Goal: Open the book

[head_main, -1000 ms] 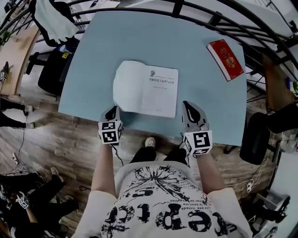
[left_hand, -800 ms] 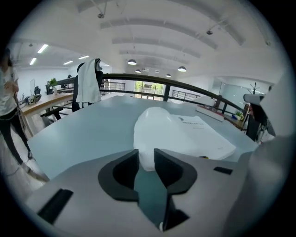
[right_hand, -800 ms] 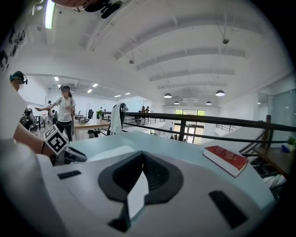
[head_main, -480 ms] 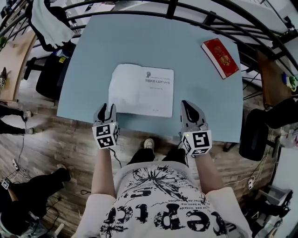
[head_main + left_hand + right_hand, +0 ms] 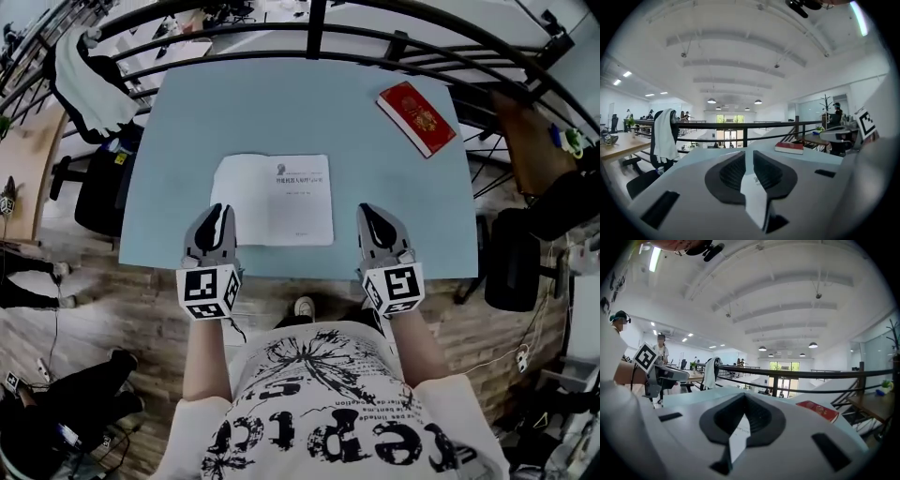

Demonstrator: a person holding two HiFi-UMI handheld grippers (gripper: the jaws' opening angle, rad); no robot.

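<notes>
The book (image 5: 275, 199) lies open and flat on the light blue table (image 5: 234, 103), white pages up, print on the right page. My left gripper (image 5: 216, 217) hovers at the book's near left corner. Its jaws stand a narrow gap apart and are closing, with nothing between them; the left gripper view shows that gap (image 5: 748, 157) over the white page (image 5: 754, 199). My right gripper (image 5: 371, 217) hangs just right of the book's near right corner, shut and empty. In the right gripper view its tips (image 5: 744, 397) meet above the page (image 5: 737, 439).
A red book (image 5: 416, 117) lies at the table's far right corner. A black railing (image 5: 314, 28) runs behind the table. A chair draped with white cloth (image 5: 94, 80) stands at the left, a dark chair (image 5: 514, 258) at the right. People sit on the floor at lower left.
The raised, curled left page has dropped flat. The left gripper has let go, lifted and pulled back toward the near edge. The right gripper rose a little.
</notes>
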